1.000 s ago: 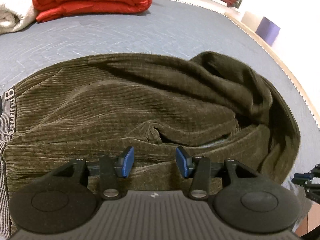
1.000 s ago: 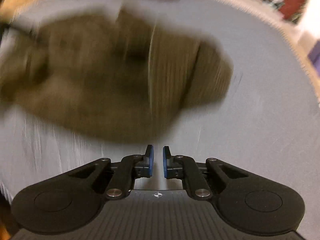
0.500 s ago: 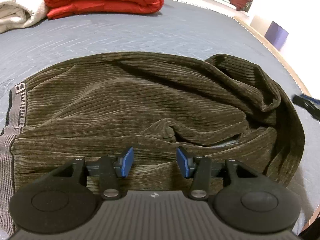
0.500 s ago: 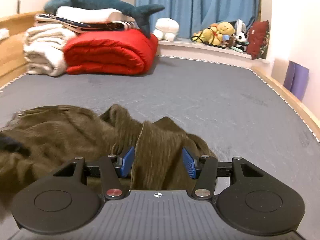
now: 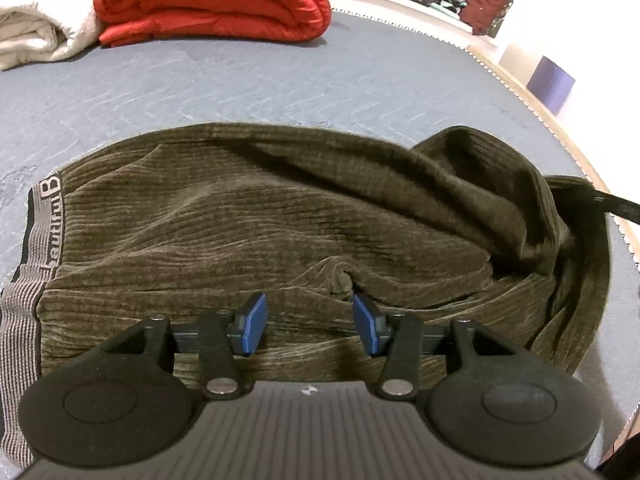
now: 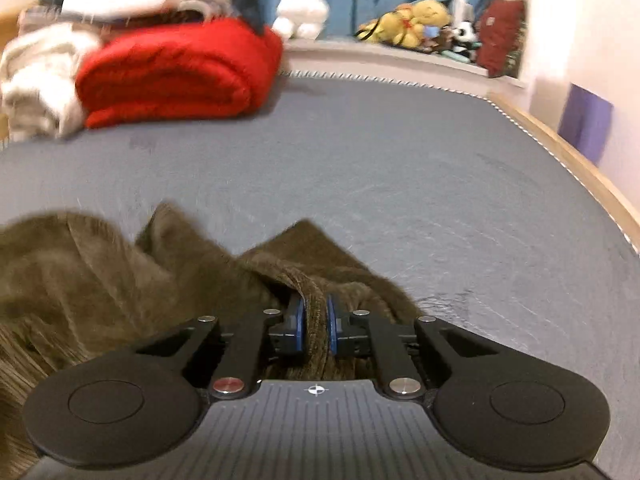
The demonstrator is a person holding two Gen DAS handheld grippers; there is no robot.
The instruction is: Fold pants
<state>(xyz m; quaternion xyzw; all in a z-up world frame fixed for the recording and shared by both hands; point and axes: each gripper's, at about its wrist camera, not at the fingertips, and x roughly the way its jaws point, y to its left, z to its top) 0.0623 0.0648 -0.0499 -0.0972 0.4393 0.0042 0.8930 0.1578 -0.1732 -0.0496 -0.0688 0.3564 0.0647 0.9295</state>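
Both grippers low, right gripper (image 6: 316, 330) fingers (image 6: 297, 330) pinching pants (image 6: 120, 280).

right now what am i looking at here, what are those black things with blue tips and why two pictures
Each picture comes from a camera on a handheld two-finger gripper, looking along its fingers; a person holds one per hand. The left gripper hovers open over olive corduroy pants lying on a grey bed. The right gripper has just closed its blue pads on a fold of the pants at their far end. Behind lie a folded red blanket, white bedding and soft toys.
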